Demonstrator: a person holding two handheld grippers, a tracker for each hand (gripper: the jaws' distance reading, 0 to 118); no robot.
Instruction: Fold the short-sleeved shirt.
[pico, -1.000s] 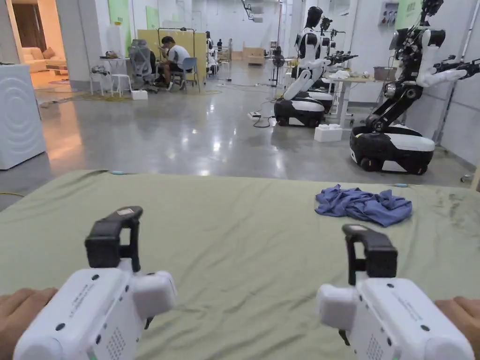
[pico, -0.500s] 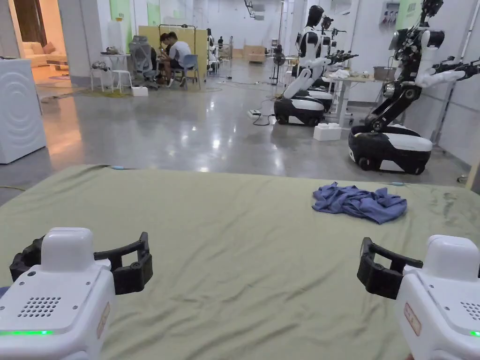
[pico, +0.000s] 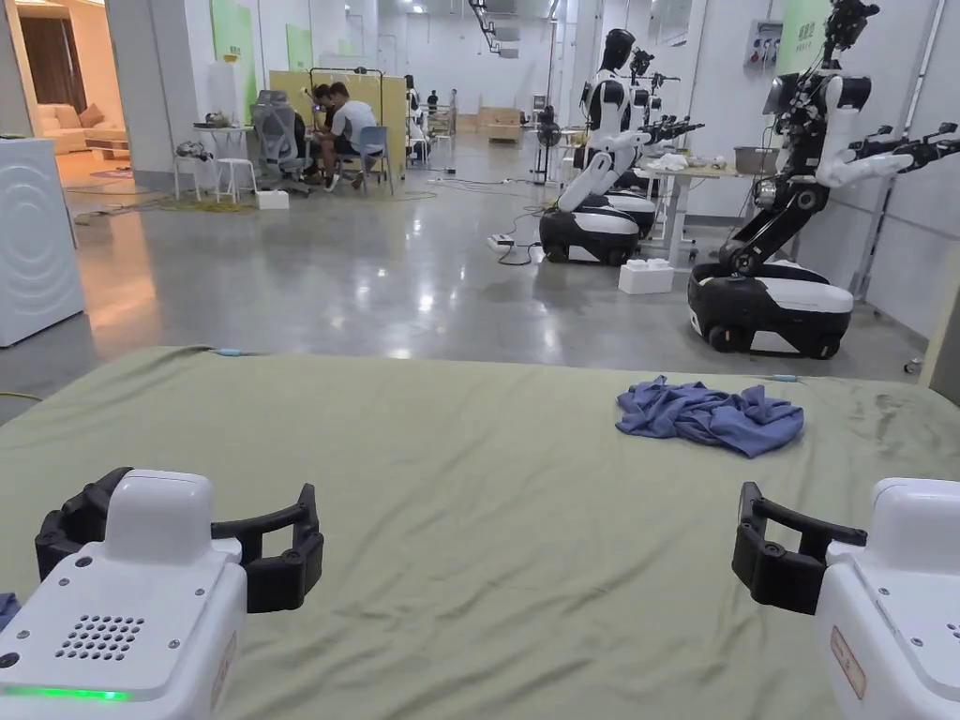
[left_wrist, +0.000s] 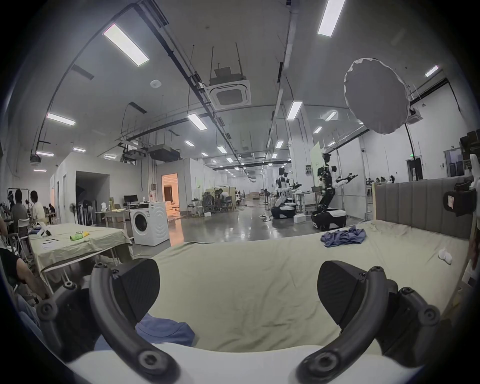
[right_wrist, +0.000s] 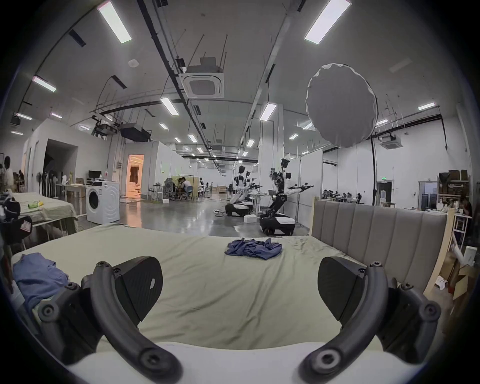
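Across the whole near field lies the bed (pico: 487, 525) in its olive sheet, bare in the middle, which suits it as your folding surface. At its far right, near the headboard (right_wrist: 376, 233), the short-sleeved shirt (pico: 710, 416) rests in a crumpled blue heap, well apart from both tools. Your left gripper (left_wrist: 237, 293) and right gripper (right_wrist: 240, 288) hover low at the near edge, fingers (right_wrist: 140, 283) spread wide and empty, probably ready to reach for it.

A robotics lab: wheeled humanoid robots (pico: 769, 234) on polished concrete floor (pico: 375, 272).
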